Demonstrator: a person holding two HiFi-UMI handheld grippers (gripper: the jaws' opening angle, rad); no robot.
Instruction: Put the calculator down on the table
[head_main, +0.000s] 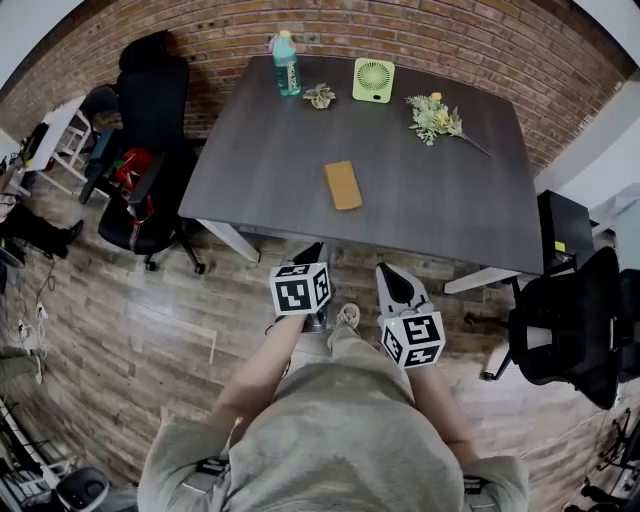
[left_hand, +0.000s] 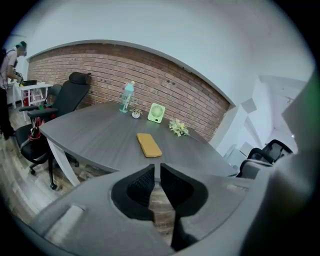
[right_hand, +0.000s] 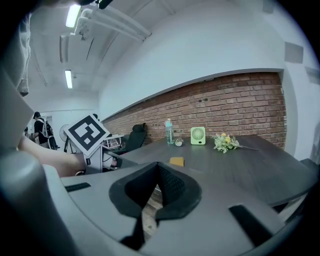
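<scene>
Table (head_main: 430, 200): calculator (head_main: 343, 185) flat, well beyond left gripper (head_main: 312, 252), right gripper (head_main: 391, 274) jaws.

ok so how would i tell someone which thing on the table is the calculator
Find the grey table in front of the brick wall. The bottle, green fan and flowers line its far edge by the wall; the calculator lies alone nearer the middle. It is the only flat, mustard-yellow rectangle there.

Brick wall (head_main: 420, 28), wooden floor (head_main: 110, 330)
</scene>
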